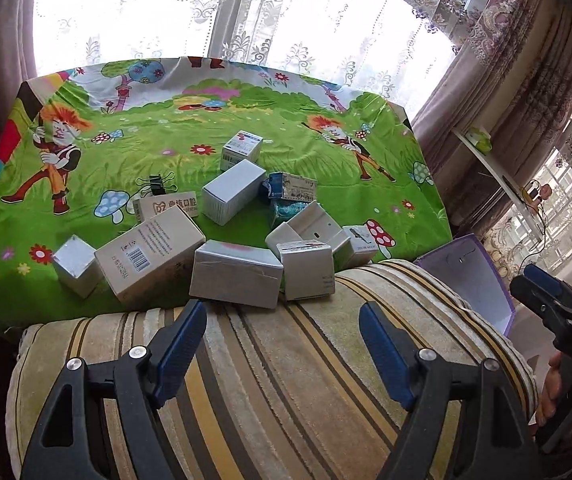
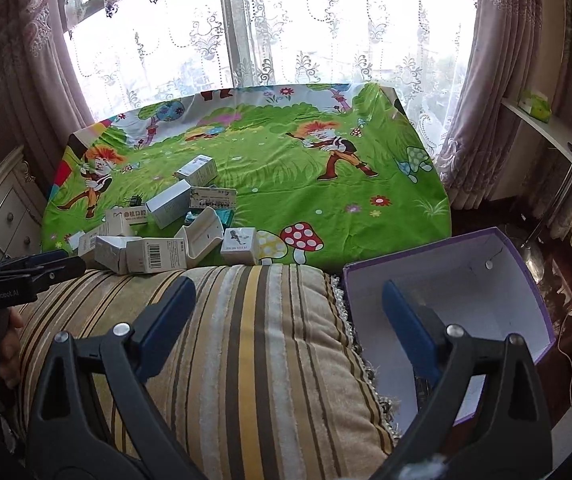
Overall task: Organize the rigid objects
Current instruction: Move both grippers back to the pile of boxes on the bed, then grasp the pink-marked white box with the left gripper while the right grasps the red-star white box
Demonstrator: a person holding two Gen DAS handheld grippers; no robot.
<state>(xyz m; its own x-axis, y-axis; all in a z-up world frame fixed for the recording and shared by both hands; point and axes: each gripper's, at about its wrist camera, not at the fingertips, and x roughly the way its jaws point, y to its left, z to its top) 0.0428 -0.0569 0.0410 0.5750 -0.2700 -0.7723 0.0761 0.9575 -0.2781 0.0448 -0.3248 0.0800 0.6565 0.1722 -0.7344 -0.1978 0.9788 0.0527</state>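
From the left wrist camera we've got the left gripper [image 1: 282,316] hanging over a striped cushion [image 1: 286,380], jaws spread wide with nothing between them. Just past the cushion, a messy pile of small cardboard boxes [image 1: 230,196] sits on the green cartoon bedsheet [image 1: 86,160], bunched near the sheet's near edge and a bit toward its left side. A grey box [image 1: 236,274] leans right against the cushion's far edge, with a barcode box [image 1: 150,256] touching it on the left and a small cube-shaped box [image 1: 76,266] beside that one. A black binder clip [image 1: 158,186] lies behind the pile. At the right edge of this view the right gripper [image 1: 541,296] pokes in, next to a purple-rimmed open box [image 1: 469,280]. Switching to the right wrist camera, the right gripper [image 2: 286,304] is also wide open and empty, one finger over the cushion [image 2: 246,340], the other over the purple-rimmed open box [image 2: 465,276], which sits just beside the cushion's right edge, off the sheet's near right corner. The pile [image 2: 166,240] shows up at the bedsheet's [image 2: 325,208] near left part, and the left gripper [image 2: 42,266] comes in from the left, held by a hand [image 2: 6,344].
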